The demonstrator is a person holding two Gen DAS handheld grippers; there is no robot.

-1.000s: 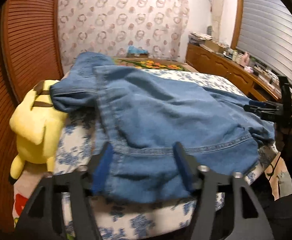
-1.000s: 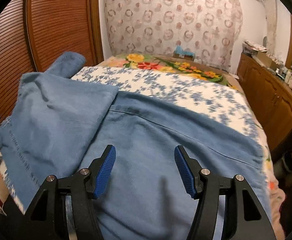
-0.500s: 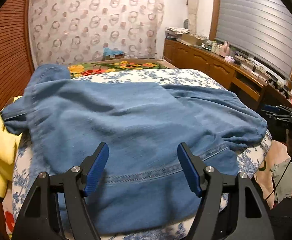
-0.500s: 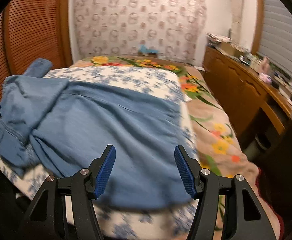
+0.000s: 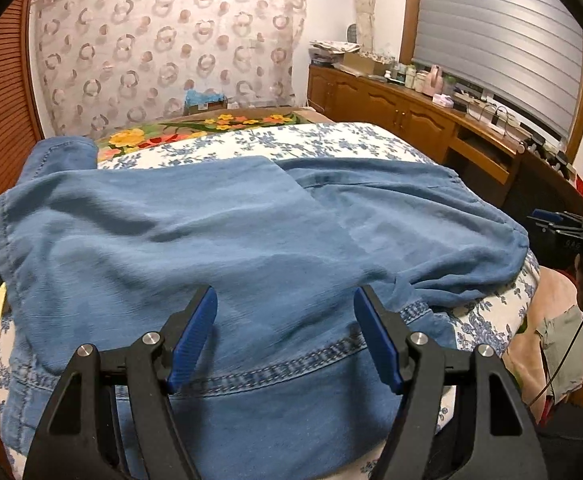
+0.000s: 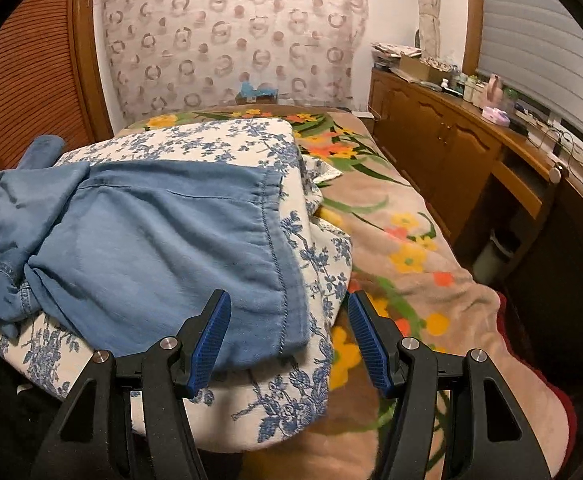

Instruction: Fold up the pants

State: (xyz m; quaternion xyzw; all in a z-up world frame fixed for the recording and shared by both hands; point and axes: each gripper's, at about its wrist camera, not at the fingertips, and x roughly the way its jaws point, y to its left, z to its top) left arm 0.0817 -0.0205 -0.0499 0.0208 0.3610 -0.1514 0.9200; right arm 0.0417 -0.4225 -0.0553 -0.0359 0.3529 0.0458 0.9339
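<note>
Here the denim pants lie spread on the bed beyond both sets of blue fingers; left gripper and right gripper hover tilted downward, open, holding nothing.

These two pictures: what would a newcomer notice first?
Blue denim pants sprawl rumpled across a blue-flowered white quilt on the bed. An open left hand-held gripper hovers over their stitched band; the open right hand-held gripper hovers at their hemmed end.
</note>
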